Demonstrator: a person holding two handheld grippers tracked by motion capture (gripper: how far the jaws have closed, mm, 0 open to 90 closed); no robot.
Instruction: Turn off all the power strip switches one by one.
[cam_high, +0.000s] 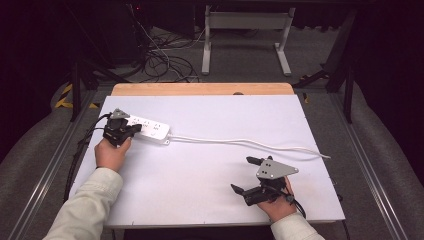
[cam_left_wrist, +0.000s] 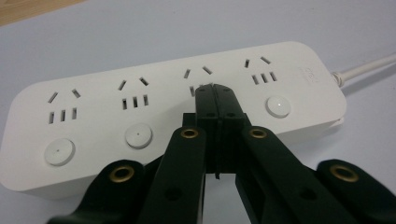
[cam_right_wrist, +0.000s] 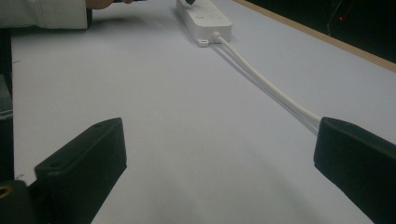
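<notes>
Power strip (cam_high: 148, 129) flat at the table's (cam_high: 210, 200) left rear, white cord (cam_high: 250, 143) trailing rightward. Left gripper (cam_left_wrist: 215, 93) pressed closed, tips over the strip's third socket group. Right gripper (cam_high: 245, 174) spread wide open, near the front right edge, well apart from the strip.

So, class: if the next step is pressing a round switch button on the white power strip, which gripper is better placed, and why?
Probably the left gripper: its shut jaws already sit over the power strip by the buttons. The right gripper rests open, well away from it.
</notes>
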